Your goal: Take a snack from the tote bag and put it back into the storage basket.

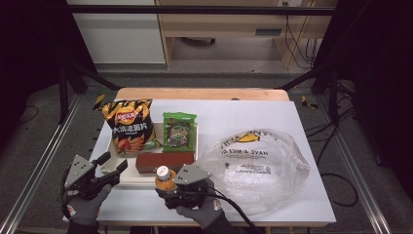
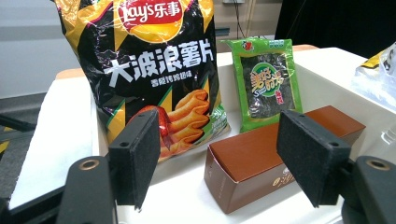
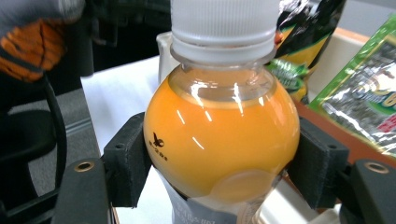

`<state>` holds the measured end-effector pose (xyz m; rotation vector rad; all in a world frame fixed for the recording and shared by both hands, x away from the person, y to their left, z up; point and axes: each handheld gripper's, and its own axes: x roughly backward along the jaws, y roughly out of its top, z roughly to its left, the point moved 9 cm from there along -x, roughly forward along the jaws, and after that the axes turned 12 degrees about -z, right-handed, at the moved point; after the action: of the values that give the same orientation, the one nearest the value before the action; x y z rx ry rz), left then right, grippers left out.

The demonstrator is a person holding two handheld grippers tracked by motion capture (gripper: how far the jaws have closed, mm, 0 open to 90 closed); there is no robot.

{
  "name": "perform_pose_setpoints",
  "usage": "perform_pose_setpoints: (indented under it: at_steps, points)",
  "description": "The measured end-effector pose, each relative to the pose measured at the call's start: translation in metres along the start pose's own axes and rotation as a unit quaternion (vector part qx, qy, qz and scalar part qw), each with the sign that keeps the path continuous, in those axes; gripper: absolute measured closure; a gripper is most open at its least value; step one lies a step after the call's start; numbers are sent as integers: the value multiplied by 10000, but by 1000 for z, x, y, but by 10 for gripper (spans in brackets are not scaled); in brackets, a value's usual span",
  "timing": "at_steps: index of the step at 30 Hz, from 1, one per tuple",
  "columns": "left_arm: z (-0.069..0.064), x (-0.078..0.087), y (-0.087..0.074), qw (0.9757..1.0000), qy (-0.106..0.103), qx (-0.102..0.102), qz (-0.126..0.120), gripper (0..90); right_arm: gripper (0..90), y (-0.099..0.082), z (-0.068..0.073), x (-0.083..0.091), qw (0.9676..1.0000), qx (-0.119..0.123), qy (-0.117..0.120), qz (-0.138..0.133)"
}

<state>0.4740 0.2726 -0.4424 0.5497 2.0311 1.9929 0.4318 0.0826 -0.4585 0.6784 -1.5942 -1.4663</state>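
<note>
Clamping the orange bottle (image 3: 219,140) upright, the right gripper (image 3: 219,163) holds it; the left gripper (image 2: 224,158) gapes empty.

I note grey knit gloves (image 1: 83,207), orange marking, perhaps a logo; black foam-padded gripper (image 2: 224,158) jaws, brass-ringed screw holes, grey three-cornered plates, black cable.

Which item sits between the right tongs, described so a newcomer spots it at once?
Start at the white tray on the table's left. At its near edge stands a small round plastic bottle of orange drink, white-capped, between the right tongs. It alone is a bottle.
</note>
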Motion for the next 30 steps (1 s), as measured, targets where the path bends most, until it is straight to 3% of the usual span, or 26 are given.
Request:
perform_pose_setpoints:
  at_steps: [15, 17, 23, 30]
  points:
    - [-3, 0, 0, 10000, -30, -23, 9, 298, 297, -8, 2, -2, 10000, -59, 52, -34]
    - [-3, 0, 0, 10000, -31, -14, -11, 297, 264, -7, 2, -2, 10000, -47, 48, -72]
    - [-4, 1, 1, 10000, -47, -2, -29, 297, 201, 13, -2, 10, 9988, -98, -11, -472]
    - [-7, 2, 3, 9999, -105, -9, -58, 297, 180, 49, -14, 37, 9951, -195, -137, -958]
